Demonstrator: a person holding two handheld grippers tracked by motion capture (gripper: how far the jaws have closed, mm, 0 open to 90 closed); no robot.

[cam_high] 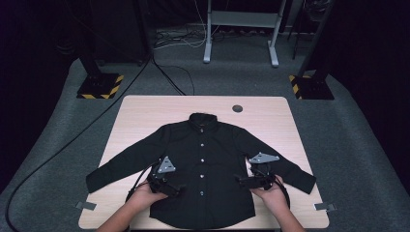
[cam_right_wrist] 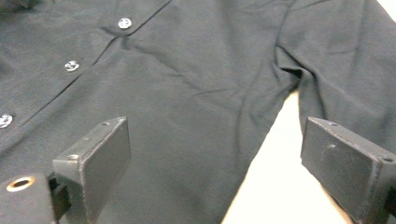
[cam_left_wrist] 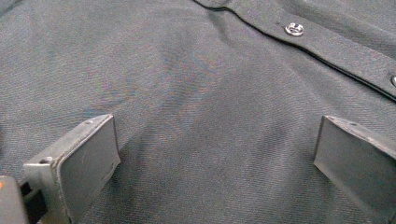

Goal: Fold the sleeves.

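A black long-sleeved button shirt (cam_high: 203,164) lies flat and face up on the light wooden table (cam_high: 145,111), collar at the far side, sleeves spread out to both sides. My left gripper (cam_high: 180,189) hovers over the shirt's lower left front, jaws wide open above plain fabric (cam_left_wrist: 205,116), with the button placket (cam_left_wrist: 294,29) beyond. My right gripper (cam_high: 240,181) sits over the shirt's lower right side, open, one jaw over the body cloth (cam_right_wrist: 196,93) and the other near the sleeve (cam_right_wrist: 345,70), bare table (cam_right_wrist: 275,186) between them.
A round grommet hole (cam_high: 237,108) sits in the table's far right part. Tape marks (cam_high: 87,206) lie at the near corners. Cables (cam_high: 63,145) run over the grey carpet at left, and stand bases (cam_high: 99,86) with hazard stripes flank the far side.
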